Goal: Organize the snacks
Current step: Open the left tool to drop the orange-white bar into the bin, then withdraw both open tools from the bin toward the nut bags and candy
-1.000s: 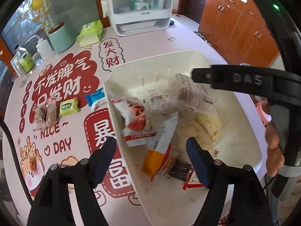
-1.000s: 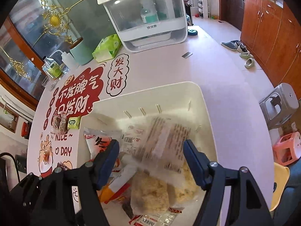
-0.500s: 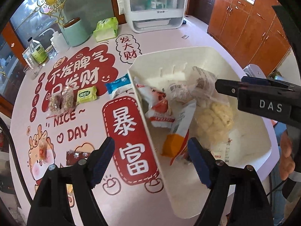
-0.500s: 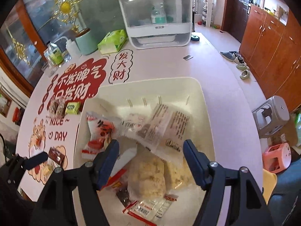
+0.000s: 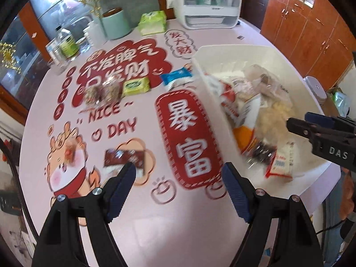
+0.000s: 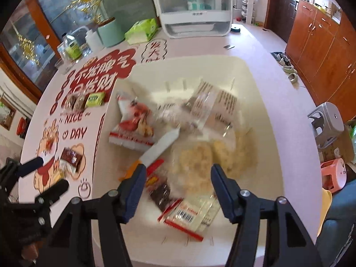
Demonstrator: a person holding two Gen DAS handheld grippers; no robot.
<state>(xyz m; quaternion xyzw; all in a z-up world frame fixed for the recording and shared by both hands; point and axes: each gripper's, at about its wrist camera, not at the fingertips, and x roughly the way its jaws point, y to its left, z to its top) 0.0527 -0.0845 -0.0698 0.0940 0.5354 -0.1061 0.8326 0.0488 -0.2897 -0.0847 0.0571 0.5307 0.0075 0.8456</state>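
Observation:
A white bin [image 6: 189, 60] on the pink table holds several snacks: a red-and-white packet [image 6: 133, 122], an orange-and-white packet [image 6: 159, 146], pale puffed-snack bags [image 6: 200, 159], a dark packet [image 6: 162, 194] and a barcode packet [image 6: 189, 217]. My right gripper [image 6: 178, 171] hovers over them with its jaws closing; the pads touch nothing. My left gripper [image 5: 178, 173] stands open above the table's red sign, left of the bin [image 5: 233, 49]. A brown packet [image 5: 124, 156] lies just beyond its left finger. A blue packet [image 5: 178, 75], a green packet [image 5: 135, 85] and clear packets [image 5: 102, 92] lie farther back.
At the table's far edge stand a white appliance [image 5: 209, 4], a green tissue pack [image 5: 152, 21], a mint canister [image 5: 115, 24] and a bottle [image 5: 66, 42]. Wooden cabinets [image 5: 311, 33] line the right wall. Stools [image 6: 327, 120] stand on the floor past the table's right edge.
My left gripper has swung left, off the bin and over the table's red sign. My right gripper has shifted toward the bin's near end and its jaws have narrowed.

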